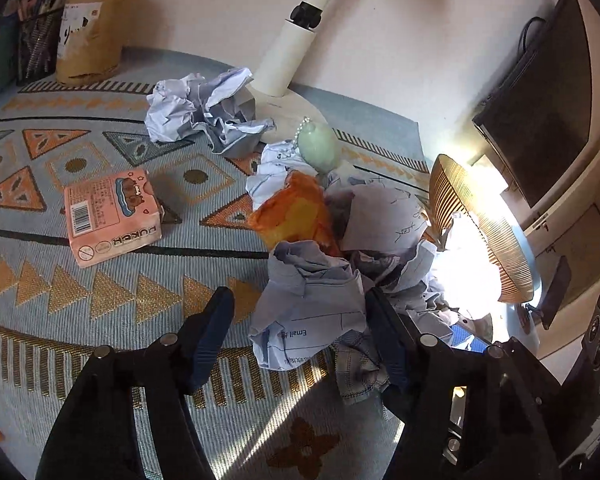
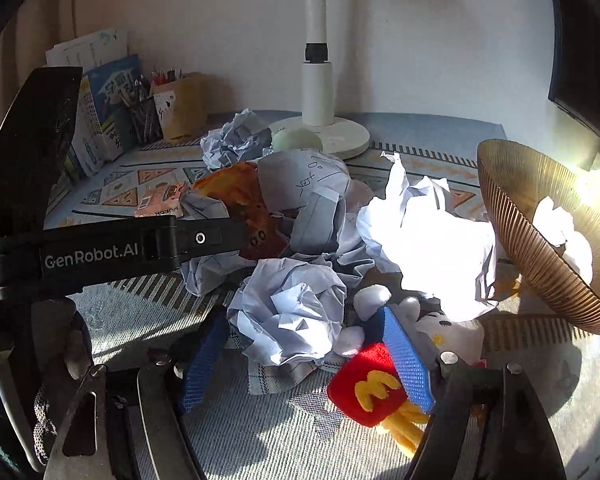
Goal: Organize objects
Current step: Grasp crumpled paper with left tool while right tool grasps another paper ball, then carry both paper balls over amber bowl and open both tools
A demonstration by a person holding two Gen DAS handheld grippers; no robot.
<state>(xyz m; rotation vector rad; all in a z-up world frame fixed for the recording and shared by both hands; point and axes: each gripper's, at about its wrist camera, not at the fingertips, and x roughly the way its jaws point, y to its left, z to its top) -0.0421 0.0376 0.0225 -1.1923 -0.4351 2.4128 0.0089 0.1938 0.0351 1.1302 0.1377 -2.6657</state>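
Left wrist view — both jaws straddle crumpled paper balls (image 1: 308, 300), whether gripping I cannot tell.

Paper clutter round the gold bowl

We see crumpled paper balls (image 2: 288, 320) heaped just left of the tilted ribbed gold bowl (image 2: 540, 240), more paper inside it; orange bag (image 1: 296, 216) mid-heap, red fries plush (image 2: 372, 392) in front, pink card pack (image 1: 112, 216) well left.
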